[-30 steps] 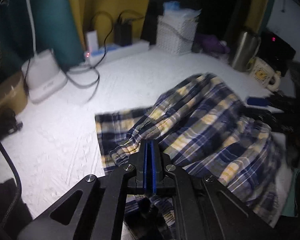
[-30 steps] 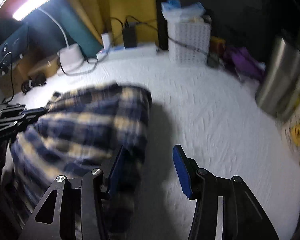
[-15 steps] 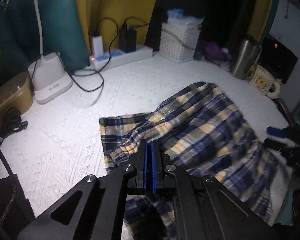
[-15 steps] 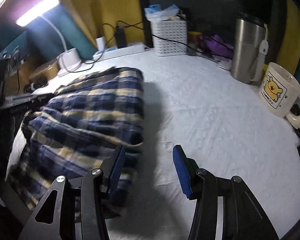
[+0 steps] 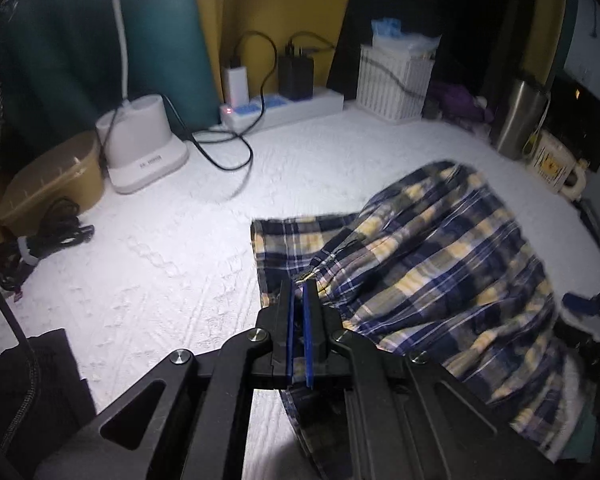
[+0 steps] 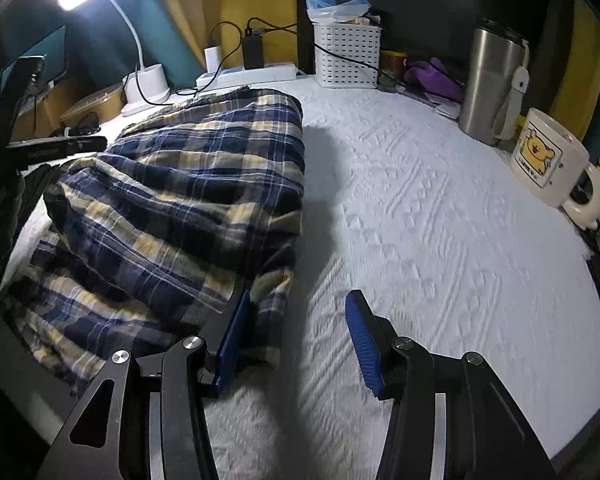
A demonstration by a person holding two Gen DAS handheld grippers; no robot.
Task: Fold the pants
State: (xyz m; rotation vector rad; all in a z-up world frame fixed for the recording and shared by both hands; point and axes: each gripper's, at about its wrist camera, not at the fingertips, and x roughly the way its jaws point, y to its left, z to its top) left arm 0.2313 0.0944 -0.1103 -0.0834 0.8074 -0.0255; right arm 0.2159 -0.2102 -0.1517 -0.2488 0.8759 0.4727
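Observation:
Blue, yellow and white plaid pants lie bunched and doubled over on a white textured cover. My left gripper is shut on a gathered edge of the pants at its tips. In the right wrist view the pants fill the left half. My right gripper stands open just above the cover; its left pad rests against the near corner of the pants and its right pad is over bare cover. The pads press on nothing. The right gripper's blue fingertip shows dimly at the right edge of the left wrist view.
At the back stand a lamp base, a power strip with chargers and a white basket. A steel tumbler and a bear mug stand at the right. A brown box and coiled cables sit left.
My right gripper has slid to the right, off the pants, still open; the tumbler and mug came into its view. The left gripper stays shut on the fabric, drawn back slightly.

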